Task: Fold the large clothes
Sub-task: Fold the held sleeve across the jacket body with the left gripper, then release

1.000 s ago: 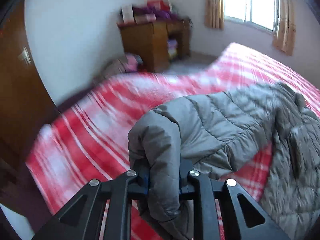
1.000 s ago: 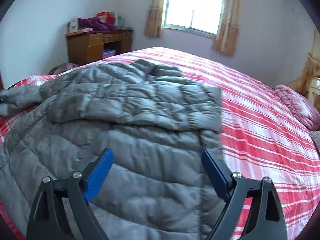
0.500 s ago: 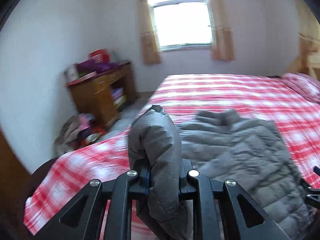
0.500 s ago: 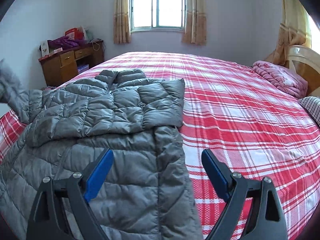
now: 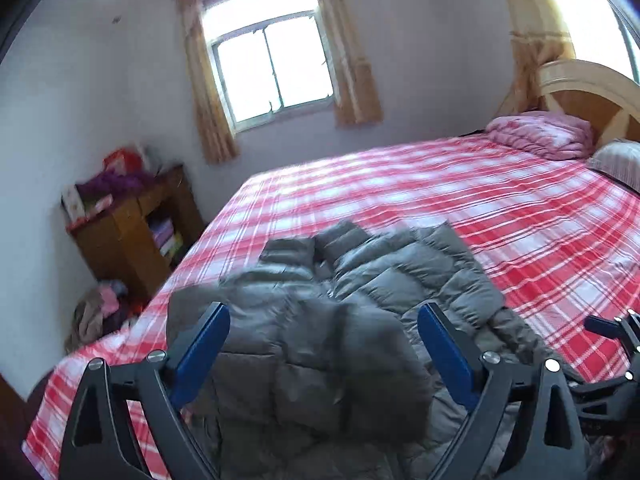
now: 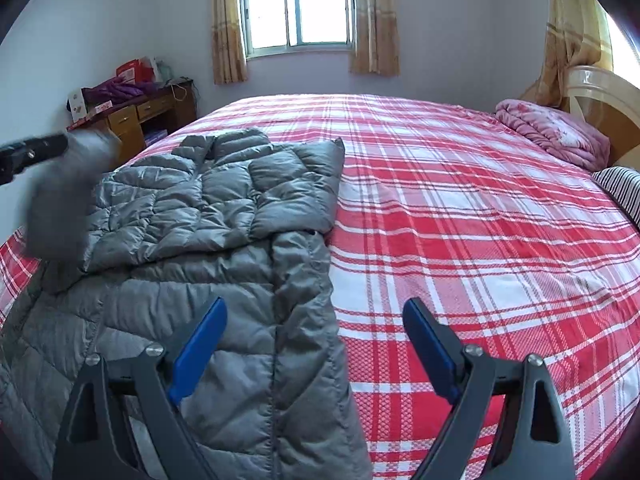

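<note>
A: What sits between the left gripper's [image 5: 322,354] spread blue fingers?
B: Nothing gripped; the grey puffer jacket [image 5: 344,316] lies centre-frame on the red plaid bed [image 5: 460,192].

walls pale | window [image 6: 298,6] bright, tan curtains [image 6: 228,24] | wooden desk [image 6: 132,118] left | bed [image 6: 460,220] red plaid

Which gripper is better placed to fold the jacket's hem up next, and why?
Probably the right gripper: it is open and hangs low over the jacket body near its hem end. The left gripper, also open, sits above the sleeve, nearer the collar.
</note>
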Action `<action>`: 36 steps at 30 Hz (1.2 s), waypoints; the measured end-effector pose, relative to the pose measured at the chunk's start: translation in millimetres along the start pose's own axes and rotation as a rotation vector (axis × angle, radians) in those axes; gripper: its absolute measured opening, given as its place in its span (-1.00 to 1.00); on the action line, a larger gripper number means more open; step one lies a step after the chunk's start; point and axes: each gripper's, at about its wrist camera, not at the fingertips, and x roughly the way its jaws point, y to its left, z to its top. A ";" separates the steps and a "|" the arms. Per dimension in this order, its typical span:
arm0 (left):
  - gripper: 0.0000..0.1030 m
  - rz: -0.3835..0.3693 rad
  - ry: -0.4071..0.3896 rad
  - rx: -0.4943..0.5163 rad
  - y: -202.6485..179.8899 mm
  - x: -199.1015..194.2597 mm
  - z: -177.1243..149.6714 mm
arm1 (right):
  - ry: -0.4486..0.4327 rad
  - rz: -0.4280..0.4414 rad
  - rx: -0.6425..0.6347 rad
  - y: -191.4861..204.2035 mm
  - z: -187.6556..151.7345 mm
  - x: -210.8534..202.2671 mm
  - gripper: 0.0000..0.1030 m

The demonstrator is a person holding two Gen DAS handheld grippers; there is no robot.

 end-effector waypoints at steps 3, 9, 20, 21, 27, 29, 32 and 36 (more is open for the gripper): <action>0.87 0.017 0.004 -0.010 15.6 -0.1 -4.0 | 0.017 0.000 -0.006 -1.1 0.1 2.3 0.78; 0.87 0.121 0.139 -0.123 86.3 37.7 -43.2 | 0.026 0.040 -0.010 9.2 13.5 0.2 0.78; 0.87 0.258 0.330 -0.236 143.4 95.1 -128.6 | 0.138 0.267 -0.046 97.2 54.8 52.1 0.76; 0.87 0.276 0.354 -0.233 145.7 100.5 -136.1 | 0.186 0.283 -0.032 104.1 53.7 67.8 0.34; 0.87 0.243 0.393 -0.285 164.0 111.5 -161.2 | 0.211 0.267 0.007 98.9 50.4 76.3 -0.62; 0.87 0.242 0.395 -0.282 163.1 112.5 -161.7 | 0.189 0.213 0.018 84.7 49.0 67.8 -0.62; 0.87 0.243 0.391 -0.276 162.2 112.2 -162.1 | 0.212 0.176 0.017 70.6 43.6 65.8 -0.62; 0.87 0.219 0.413 -0.276 164.6 109.8 -160.6 | 0.213 0.125 0.024 57.9 34.4 66.2 -0.47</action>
